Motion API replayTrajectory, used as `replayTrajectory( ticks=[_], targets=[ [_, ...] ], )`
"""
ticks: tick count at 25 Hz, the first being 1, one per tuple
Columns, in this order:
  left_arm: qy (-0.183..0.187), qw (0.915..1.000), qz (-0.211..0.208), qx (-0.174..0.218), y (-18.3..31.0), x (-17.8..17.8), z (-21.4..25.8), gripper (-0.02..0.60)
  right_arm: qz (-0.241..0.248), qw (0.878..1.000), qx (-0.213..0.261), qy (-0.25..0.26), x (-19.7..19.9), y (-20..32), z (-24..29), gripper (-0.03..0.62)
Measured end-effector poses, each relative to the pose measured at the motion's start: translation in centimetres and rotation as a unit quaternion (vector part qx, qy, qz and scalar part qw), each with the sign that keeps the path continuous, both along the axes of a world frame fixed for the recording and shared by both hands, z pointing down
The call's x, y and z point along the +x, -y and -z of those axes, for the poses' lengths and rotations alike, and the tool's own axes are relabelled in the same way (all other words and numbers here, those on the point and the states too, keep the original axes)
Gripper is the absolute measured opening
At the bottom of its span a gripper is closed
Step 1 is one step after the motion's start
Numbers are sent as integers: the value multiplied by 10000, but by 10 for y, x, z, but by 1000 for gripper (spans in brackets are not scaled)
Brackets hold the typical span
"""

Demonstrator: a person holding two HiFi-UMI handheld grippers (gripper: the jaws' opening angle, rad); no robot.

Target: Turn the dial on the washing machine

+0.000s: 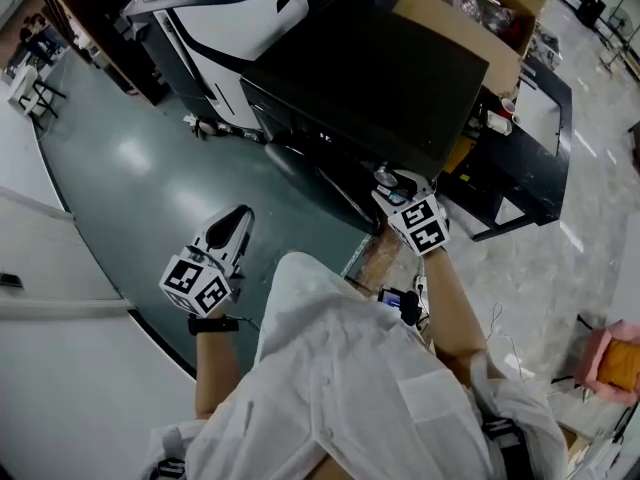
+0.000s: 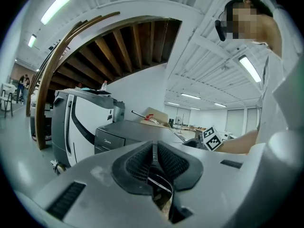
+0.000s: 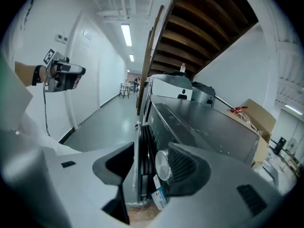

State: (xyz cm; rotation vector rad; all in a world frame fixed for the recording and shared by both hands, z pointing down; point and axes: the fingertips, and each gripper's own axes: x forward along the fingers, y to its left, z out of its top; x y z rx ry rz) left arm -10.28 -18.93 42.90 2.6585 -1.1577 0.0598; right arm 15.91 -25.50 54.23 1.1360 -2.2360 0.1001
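Note:
The washing machine [image 1: 380, 78] is a dark box with a flat black top, standing just ahead of me. Its round silver dial [image 3: 161, 165] sits on the front panel and shows only in the right gripper view. My right gripper [image 3: 151, 151] is open around the dial, which lies close to the right pad [image 3: 183, 167]. In the head view this right gripper [image 1: 392, 180] is at the machine's near right corner. My left gripper [image 1: 238, 218] hangs over the green floor left of the machine, shut and empty. Its pads [image 2: 142, 158] meet in the left gripper view.
A white and black machine [image 1: 240, 13] stands behind the washer on the left. An open cardboard box [image 1: 470, 18] sits behind it on the right, and a low black frame [image 1: 530, 138] stands further right. A white wall [image 1: 60, 308] runs along my left.

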Motion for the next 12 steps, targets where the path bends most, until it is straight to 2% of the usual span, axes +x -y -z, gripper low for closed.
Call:
replayTrajectory(
  ticks=[7, 9, 12],
  targets=[
    [124, 9999, -68, -29, 12, 10, 4, 37, 323, 9970, -122, -697, -2, 18, -26, 214],
    [145, 9998, -108, -57, 12, 13, 4, 37, 269, 9969, -31, -744, -2, 15, -30, 226],
    [170, 9996, -166, -130, 13, 18, 0, 37, 34, 9984, 44, -556, 2, 11, -27, 242]
  ],
)
